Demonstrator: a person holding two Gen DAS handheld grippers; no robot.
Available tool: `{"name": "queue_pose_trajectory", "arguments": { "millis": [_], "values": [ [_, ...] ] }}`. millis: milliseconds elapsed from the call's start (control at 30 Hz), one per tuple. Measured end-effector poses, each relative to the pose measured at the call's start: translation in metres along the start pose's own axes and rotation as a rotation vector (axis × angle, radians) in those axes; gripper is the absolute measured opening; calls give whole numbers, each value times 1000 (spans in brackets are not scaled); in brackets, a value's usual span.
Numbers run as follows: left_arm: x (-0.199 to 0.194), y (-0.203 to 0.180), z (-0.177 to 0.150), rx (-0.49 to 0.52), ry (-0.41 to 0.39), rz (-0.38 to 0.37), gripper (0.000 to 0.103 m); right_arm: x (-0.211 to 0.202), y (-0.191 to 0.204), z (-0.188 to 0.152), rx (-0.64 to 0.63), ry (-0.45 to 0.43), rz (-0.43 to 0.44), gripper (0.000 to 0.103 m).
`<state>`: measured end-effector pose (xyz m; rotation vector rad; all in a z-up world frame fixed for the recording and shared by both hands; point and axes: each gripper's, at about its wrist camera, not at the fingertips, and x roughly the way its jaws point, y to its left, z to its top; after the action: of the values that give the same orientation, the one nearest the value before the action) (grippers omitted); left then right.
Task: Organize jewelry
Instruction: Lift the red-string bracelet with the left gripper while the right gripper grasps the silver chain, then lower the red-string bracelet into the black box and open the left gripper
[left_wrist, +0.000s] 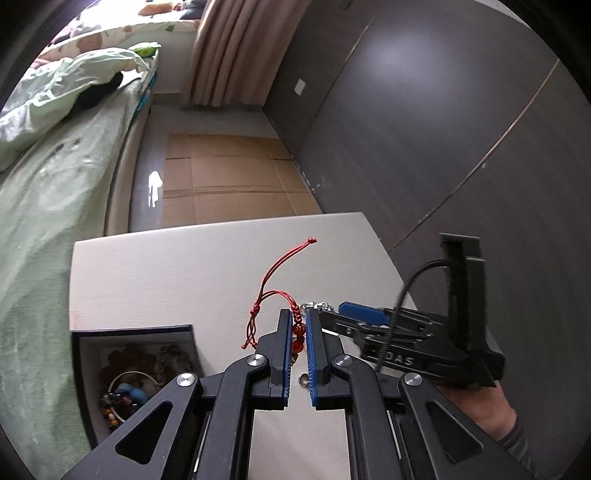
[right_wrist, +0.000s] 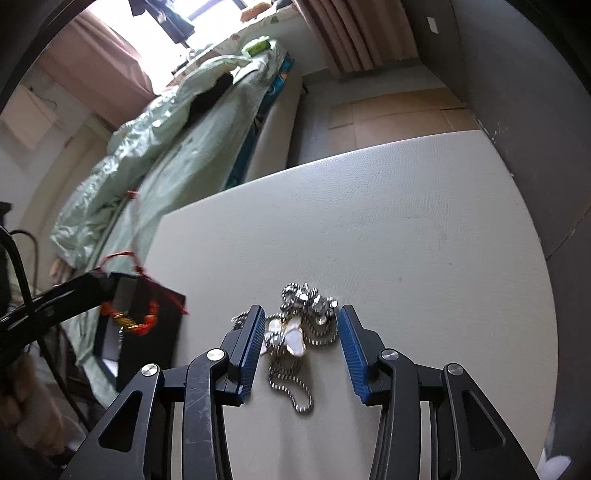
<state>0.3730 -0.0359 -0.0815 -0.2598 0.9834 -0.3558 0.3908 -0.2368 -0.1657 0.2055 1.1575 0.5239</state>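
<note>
At the far left the dark jewelry box (left_wrist: 138, 363) sits open on the pale table (left_wrist: 207, 266), beads and a ring already lying inside; just right of it the left gripper (left_wrist: 298, 325) is clamped on the red cord bracelet (left_wrist: 297, 334), raised off the table, its loose ends sticking up; the step in hand looks like carrying that bracelet to the box, so the next move calls for swinging left over the opening and releasing; further right the right gripper (right_wrist: 301, 325) angles down with fingers spread wide either side of the silver chain necklace (right_wrist: 303, 325) heaped on the table, not yet gripping it.
</note>
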Motion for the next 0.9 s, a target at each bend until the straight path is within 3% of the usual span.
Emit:
{"name": "queue_pose_trajectory", "arguments": {
  "millis": [233, 367, 533, 667, 900],
  "values": [
    [-12, 14, -4, -35, -16, 9, 7, 15, 14, 9, -87, 51, -85, 44],
    [-16, 19, -6, -55, -22, 6, 7, 17, 23, 8, -173, 72, -189, 29],
    [-24, 20, -10, -53, -32, 7, 7, 12, 19, 5, -173, 88, -163, 27],
    [-30, 23, -10, -58, -42, 11, 7, -3, 12, 1, -124, 54, -95, 27],
    [-44, 26, -13, -63, -65, 14, 7, -31, 31, 4, -142, -4, -58, 27]
  ]
}}
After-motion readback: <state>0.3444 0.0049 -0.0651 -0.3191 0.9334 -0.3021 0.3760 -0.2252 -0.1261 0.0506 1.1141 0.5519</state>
